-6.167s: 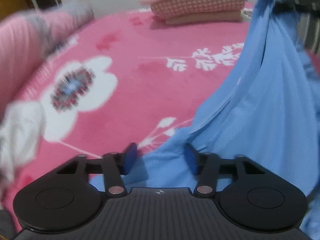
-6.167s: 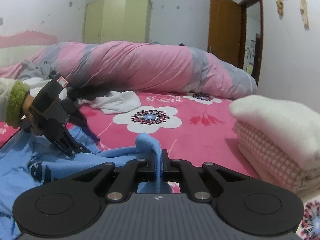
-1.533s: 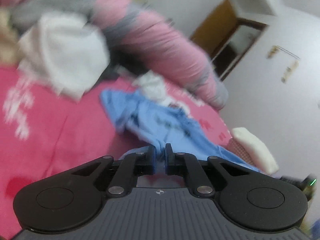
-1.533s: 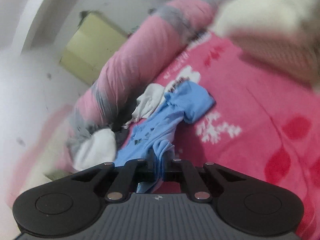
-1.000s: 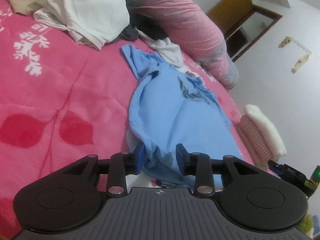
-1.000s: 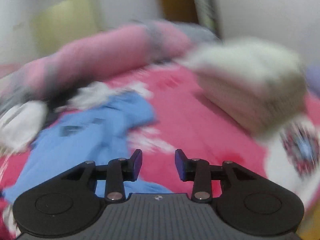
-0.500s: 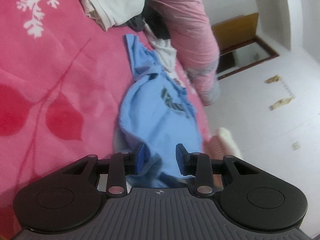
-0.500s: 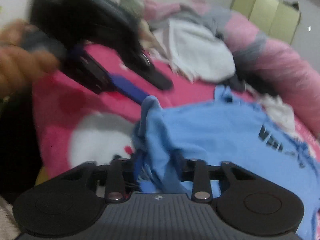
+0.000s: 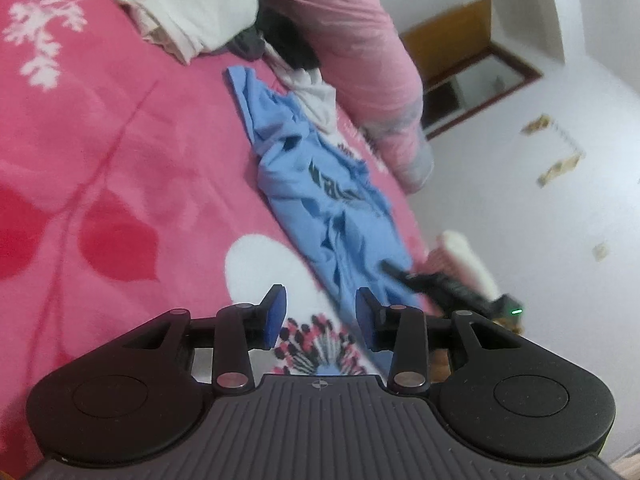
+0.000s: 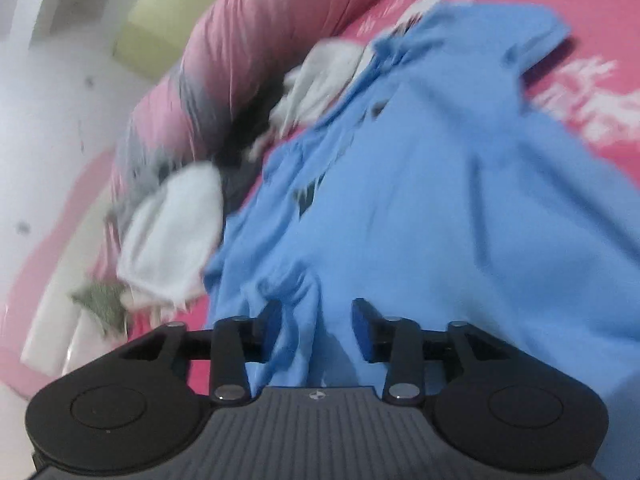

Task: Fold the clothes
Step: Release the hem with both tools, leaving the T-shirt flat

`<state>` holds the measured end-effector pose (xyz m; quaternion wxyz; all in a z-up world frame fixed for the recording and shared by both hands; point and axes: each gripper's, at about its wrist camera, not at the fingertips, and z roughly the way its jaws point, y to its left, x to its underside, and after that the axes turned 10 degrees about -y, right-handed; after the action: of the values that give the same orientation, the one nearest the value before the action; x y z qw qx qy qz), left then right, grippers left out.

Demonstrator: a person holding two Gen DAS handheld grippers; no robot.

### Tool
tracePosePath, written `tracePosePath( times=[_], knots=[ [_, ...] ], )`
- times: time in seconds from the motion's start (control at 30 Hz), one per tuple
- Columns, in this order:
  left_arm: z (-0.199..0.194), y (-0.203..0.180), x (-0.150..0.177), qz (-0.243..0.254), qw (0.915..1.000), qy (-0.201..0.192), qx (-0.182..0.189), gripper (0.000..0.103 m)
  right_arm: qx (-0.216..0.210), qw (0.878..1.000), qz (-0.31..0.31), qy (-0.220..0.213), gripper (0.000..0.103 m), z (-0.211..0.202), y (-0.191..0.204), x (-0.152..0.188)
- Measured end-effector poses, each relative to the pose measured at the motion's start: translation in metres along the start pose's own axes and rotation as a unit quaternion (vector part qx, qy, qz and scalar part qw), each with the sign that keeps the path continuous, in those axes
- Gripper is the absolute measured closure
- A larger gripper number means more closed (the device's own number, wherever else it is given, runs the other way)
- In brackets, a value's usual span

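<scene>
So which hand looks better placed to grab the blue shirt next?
Right, probably. The right gripper, jaws opening, already has a fold of the blue shirt between its fingers. The left gripper, also opening, shows only the pink bedspread.

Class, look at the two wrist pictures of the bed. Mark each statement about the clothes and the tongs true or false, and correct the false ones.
1. The light blue printed T-shirt lies on a pink floral blanket. True.
2. The left tongs grip the shirt. False: nothing sits between their opening jaws, only the blanket shows behind.
3. Blue fabric sits between the right tongs. True; the jaws are opening.
4. The shirt is neatly folded. False: it is spread out and wrinkled.
5. A white crumpled garment lies beside the shirt's collar end. True.
</scene>
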<state>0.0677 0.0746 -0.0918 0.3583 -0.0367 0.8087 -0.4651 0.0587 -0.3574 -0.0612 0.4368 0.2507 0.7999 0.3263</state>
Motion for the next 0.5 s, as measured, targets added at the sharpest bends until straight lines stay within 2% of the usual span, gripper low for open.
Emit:
tracePosePath(
  times=[0.13, 0.23, 0.37, 0.5],
  knots=[
    [0.019, -0.014, -0.002, 0.030, 0.9995, 0.007, 0.003, 0.065, -0.013, 0.997, -0.070, -0.029, 0.057, -0.021, 0.015, 0.006],
    [0.042, -0.036, -0.008, 0.093, 0.9957, 0.003, 0.003, 0.065, -0.017, 0.988, -0.152, -0.025, 0.057, -0.021, 0.036, 0.023],
    [0.086, -0.065, -0.010, 0.200, 0.9794, 0.022, -0.018, 0.062, -0.013, 0.967, -0.253, -0.018, 0.057, -0.017, 0.061, 0.054],
    [0.125, -0.073, -0.009, 0.248, 0.9664, 0.050, -0.045, 0.061, 0.006, 0.940, -0.338, -0.033, 0.059, -0.016, 0.077, 0.077]
  ],
)
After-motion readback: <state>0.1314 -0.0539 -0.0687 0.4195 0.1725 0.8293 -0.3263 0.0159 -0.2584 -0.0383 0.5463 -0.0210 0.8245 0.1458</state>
